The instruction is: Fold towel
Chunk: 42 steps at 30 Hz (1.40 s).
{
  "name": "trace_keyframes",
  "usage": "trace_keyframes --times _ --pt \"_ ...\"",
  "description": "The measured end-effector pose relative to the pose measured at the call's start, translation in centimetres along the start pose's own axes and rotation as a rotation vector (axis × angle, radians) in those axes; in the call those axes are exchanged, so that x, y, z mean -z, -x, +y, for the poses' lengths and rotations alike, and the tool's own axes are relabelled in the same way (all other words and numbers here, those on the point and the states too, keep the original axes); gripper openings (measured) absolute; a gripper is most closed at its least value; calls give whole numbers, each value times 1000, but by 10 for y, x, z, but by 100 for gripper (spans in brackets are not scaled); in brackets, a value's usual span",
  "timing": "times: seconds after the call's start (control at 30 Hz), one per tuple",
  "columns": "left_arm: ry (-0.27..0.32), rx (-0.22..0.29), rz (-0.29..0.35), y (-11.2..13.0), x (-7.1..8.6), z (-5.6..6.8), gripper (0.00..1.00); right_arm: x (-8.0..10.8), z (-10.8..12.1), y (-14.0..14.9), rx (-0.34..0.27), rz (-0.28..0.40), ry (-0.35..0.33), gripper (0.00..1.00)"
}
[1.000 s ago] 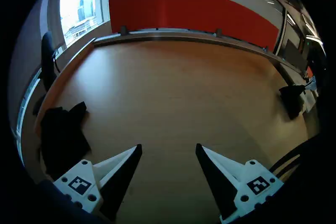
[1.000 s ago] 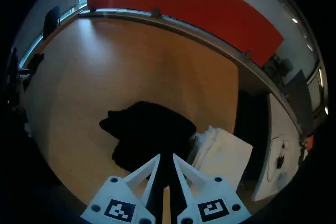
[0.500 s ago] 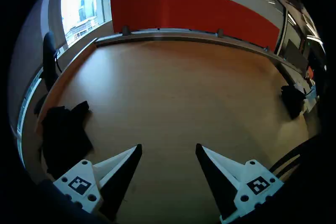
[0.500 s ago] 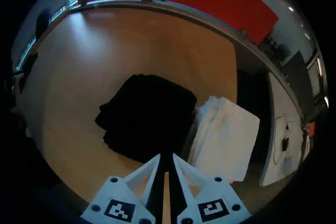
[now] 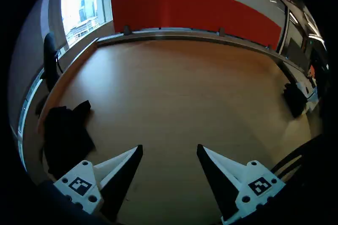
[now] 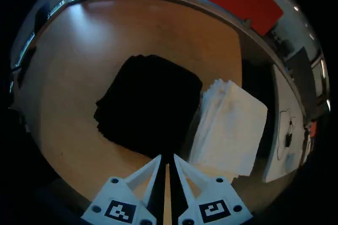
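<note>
Towel, black [image 6: 148,102], lies flat and folded on the wooden table [image 6: 72,69], directly ahead of the right gripper [image 6: 167,159]. That gripper's fingers are drawn nearly together, a thin strip of table visible between them, nothing pinched. Cannot tell whether the tips touch the towel's near edge. A white folded stack [image 6: 230,128] sits just right of the towel, edges touching or nearly so. Left gripper [image 5: 169,149]: fingers spread wide over bare table, holding nothing. A dark crumpled cloth [image 5: 63,136] lies to its left, near the table edge. A red partition [image 5: 190,12] stands far ahead.
</note>
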<state>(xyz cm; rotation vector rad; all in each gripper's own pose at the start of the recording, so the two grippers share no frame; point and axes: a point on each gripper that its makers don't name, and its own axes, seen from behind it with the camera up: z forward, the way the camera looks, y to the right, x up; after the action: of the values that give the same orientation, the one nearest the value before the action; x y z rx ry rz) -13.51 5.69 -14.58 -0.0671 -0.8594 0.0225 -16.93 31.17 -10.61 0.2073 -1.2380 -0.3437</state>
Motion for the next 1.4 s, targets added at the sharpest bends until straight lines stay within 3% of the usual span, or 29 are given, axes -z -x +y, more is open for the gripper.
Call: trace_keyframes --times 0.4,1.4 --pt "-11 7 -3 6 3 -6 95 -5 10 8 14 -50 29 5" --pt "-11 6 -3 9 7 -9 95 -6 9 10 20 -47 54 7"
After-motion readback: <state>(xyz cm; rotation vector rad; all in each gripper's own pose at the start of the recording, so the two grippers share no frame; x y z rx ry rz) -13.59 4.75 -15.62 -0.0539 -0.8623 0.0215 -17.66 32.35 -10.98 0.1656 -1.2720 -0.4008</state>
